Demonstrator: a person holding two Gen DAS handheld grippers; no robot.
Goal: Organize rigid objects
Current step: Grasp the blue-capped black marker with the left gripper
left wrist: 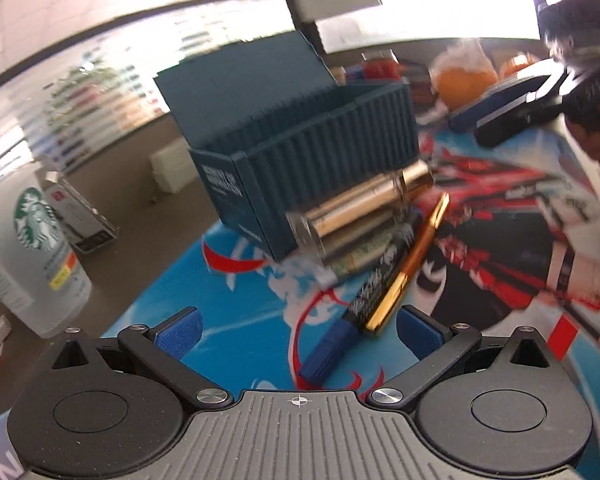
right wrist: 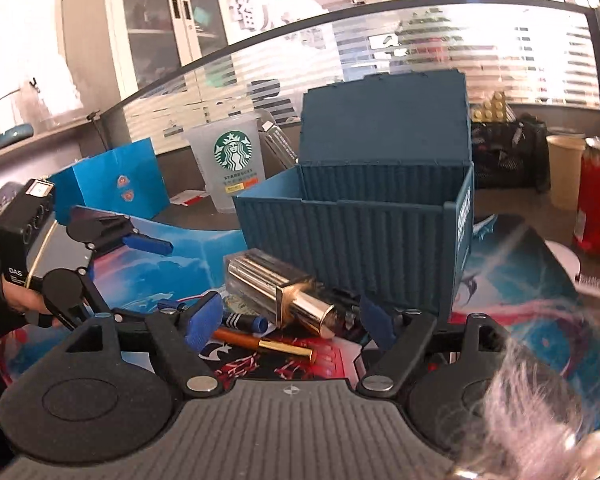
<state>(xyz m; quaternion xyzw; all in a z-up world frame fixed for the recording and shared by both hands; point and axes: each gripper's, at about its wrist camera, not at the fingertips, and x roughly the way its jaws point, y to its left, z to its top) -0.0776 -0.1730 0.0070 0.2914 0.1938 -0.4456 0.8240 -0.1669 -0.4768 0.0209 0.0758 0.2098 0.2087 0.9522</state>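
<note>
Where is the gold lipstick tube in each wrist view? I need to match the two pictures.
Left wrist view: the gold lipstick tube lies centre frame, against the near wall of the blue container box, above the orange-and-gold pen.
Right wrist view: it lies centre, slightly low, just left of the box's near corner, above the pen.
Shared landmark: the Starbucks cup, at the far left edge in the left wrist view.
</note>
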